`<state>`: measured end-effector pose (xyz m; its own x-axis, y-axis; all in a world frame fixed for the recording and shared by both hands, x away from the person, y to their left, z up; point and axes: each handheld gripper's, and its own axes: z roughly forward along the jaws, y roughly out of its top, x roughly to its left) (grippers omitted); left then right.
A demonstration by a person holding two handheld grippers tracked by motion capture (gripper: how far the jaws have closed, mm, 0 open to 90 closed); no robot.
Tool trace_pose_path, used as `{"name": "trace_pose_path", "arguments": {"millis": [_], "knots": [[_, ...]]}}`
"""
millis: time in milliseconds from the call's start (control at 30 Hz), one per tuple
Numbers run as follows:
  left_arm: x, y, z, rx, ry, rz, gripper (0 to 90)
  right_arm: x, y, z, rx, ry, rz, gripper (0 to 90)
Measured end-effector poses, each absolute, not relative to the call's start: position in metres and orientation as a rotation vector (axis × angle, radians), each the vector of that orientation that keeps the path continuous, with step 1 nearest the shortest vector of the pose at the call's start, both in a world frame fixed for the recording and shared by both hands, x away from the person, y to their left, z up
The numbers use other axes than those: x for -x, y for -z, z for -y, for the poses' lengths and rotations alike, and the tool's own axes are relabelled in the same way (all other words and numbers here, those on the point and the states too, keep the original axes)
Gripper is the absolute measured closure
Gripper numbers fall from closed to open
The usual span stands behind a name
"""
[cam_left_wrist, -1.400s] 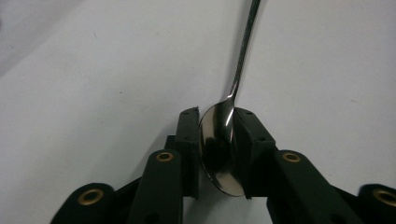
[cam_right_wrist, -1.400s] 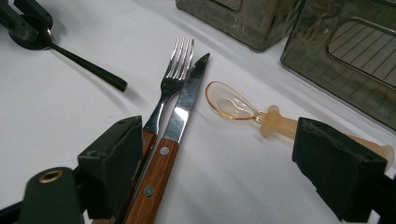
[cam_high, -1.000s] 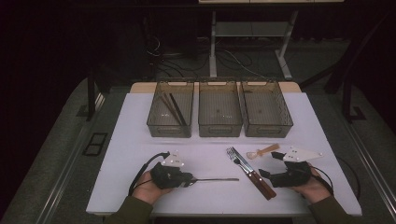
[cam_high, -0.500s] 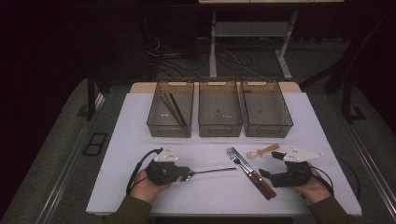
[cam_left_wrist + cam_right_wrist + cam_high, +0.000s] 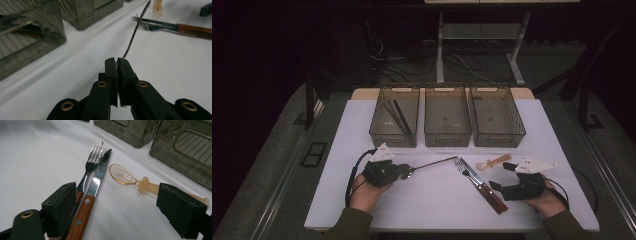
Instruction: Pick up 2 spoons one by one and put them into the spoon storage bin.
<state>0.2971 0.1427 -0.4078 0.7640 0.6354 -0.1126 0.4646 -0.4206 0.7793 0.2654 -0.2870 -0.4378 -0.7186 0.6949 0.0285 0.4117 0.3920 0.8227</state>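
Left tongs [image 5: 411, 171], held in the person's left hand [image 5: 364, 192] near the front of the white tabletop [image 5: 437, 200], are clamped on one end of a thin dark metal utensil [image 5: 434, 163]. In the left gripper view the two black jaws press together around its slim handle [image 5: 132, 37], which rises up and away from them, lifted clear of the tabletop. Whether it is a spoon or something else cannot be told.

Right tongs [image 5: 497, 177], in the person's right hand [image 5: 547, 200], stand wide open, gripping nothing. In the right gripper view their jaws sit apart on either side of a fork [image 5: 91, 165] and a knife [image 5: 96, 182], both with wooden handles, lying side by side and touching. Just beside the knife blade lies a small translucent amber spoon [image 5: 125, 177].

Three smoky see-through bins stand in a row at the back of the tabletop. The left bin [image 5: 394, 117] holds a few dark sticks, possibly chopsticks [image 5: 399, 117]. The middle bin [image 5: 447, 117] and the right bin [image 5: 497, 117] stand close beside it.
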Motion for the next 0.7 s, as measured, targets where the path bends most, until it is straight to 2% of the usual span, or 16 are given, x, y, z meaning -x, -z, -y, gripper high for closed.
{"name": "trace_pose_path", "arguments": {"millis": [700], "knots": [[-0.358,0.359,-0.112,-1.983,-0.372,-0.854,86.8,-0.265,0.437,0.288,-0.970,-1.255,-2.329,16.6]]}}
